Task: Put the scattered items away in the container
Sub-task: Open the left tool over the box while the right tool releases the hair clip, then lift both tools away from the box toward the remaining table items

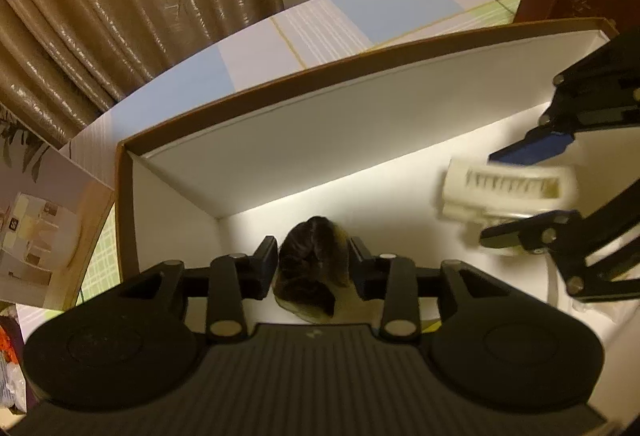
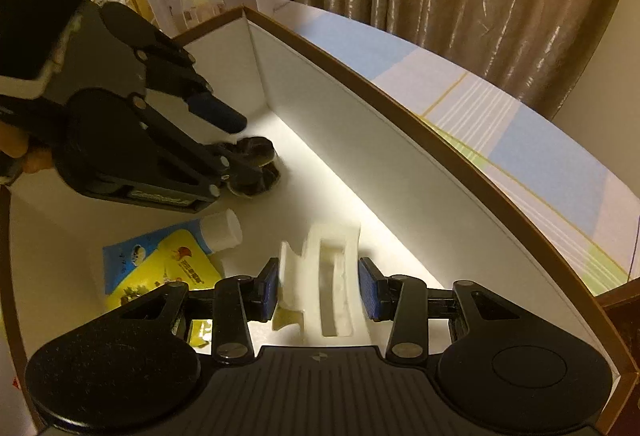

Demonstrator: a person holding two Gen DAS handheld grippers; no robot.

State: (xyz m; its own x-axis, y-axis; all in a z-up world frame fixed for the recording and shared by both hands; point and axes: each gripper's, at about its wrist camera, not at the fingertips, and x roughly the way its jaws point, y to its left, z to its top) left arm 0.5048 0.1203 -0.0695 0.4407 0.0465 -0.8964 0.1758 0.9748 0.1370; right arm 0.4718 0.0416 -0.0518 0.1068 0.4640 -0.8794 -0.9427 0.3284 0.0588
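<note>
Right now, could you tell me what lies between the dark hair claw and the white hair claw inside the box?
In the left wrist view, only bare white box floor separates the dark hair claw from the white hair claw; the right wrist view agrees.

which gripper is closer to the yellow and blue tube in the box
Right. The right gripper sits just beside the tube, with the white clip between its jaws; the left gripper is farther back.
</note>
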